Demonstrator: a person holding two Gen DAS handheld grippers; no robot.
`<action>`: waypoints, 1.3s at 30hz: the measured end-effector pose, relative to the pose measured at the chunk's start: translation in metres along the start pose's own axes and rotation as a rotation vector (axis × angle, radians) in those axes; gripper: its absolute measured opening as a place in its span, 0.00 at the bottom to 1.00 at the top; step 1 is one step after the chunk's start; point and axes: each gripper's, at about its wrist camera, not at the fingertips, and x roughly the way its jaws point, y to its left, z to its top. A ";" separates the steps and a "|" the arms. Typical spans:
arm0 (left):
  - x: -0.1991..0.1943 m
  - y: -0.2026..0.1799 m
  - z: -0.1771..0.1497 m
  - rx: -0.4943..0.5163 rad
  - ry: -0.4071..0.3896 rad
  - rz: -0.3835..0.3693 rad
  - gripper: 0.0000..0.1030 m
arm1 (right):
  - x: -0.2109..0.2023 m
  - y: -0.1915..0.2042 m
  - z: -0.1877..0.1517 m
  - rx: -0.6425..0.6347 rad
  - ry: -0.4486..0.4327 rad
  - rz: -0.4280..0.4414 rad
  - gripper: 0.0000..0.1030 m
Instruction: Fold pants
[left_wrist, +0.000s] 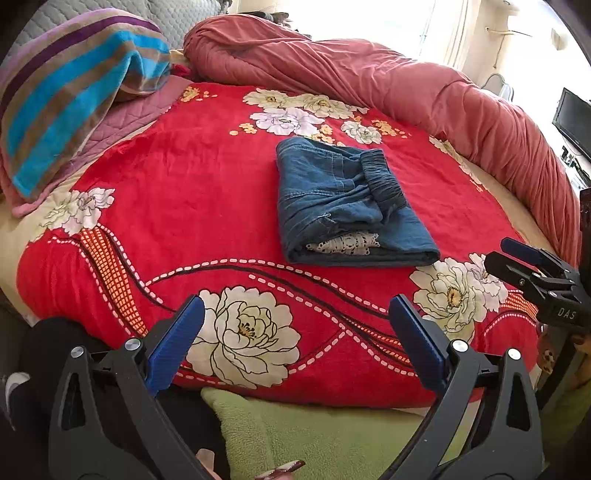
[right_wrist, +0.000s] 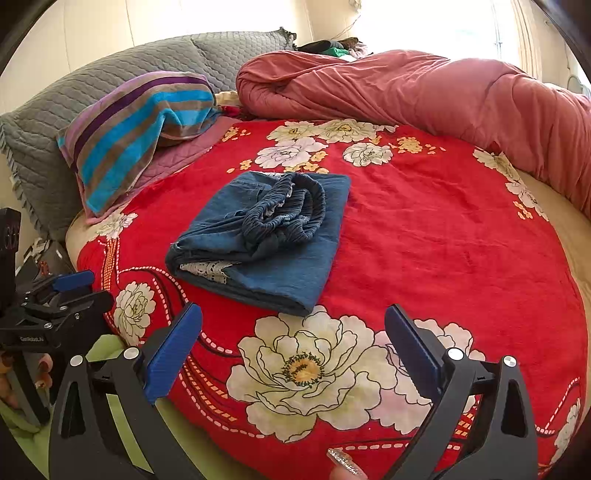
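Blue denim pants (left_wrist: 343, 206) lie folded into a compact rectangle on the red floral blanket (left_wrist: 207, 206), elastic waistband on top and a bit of white lace showing at the near edge. They also show in the right wrist view (right_wrist: 266, 240). My left gripper (left_wrist: 295, 339) is open and empty, held back near the bed's front edge, apart from the pants. My right gripper (right_wrist: 293, 343) is open and empty, also short of the pants. Each gripper shows at the side of the other's view, the right (left_wrist: 532, 273) and the left (right_wrist: 62, 299).
A rolled pink duvet (left_wrist: 369, 77) runs along the far and right side of the bed. A striped towel (left_wrist: 70, 92) lies over pillows at the far left, with grey quilted pillows (right_wrist: 110, 74) behind. A green blanket (left_wrist: 314, 435) hangs at the front edge.
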 end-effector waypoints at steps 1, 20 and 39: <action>0.000 0.000 0.000 0.000 0.000 -0.002 0.91 | 0.000 0.000 0.000 0.002 0.000 -0.001 0.96; 0.003 0.000 -0.003 0.013 0.008 -0.011 0.91 | 0.004 -0.005 0.003 0.004 0.007 -0.011 0.96; 0.024 0.051 0.023 -0.122 0.028 0.023 0.91 | 0.027 -0.068 -0.010 0.137 0.059 -0.149 0.96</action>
